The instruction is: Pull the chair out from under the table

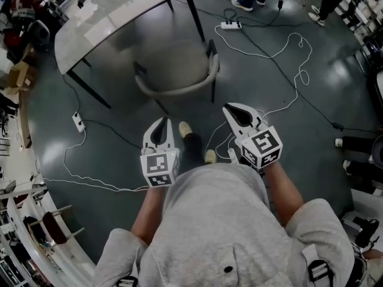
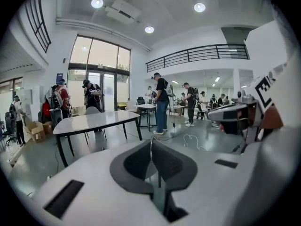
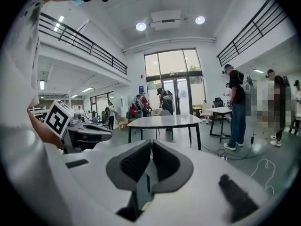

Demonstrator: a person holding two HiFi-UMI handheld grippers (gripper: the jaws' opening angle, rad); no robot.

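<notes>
A white cable was looped across the floor's right side. One power strip was laid by its far edge, another strip by its left edge.

Chair: grey seat, dark legs
Table: glossy white top, black legs
Floor: dark grey
Cables: white
Left gripper: white, black-and-white checked markers
Right gripper: same 2 colours

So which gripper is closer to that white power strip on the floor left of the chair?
The left. The left gripper, shut and empty, is to the right of the power strip. The right gripper sits farther right, past the person's shoes.
</notes>
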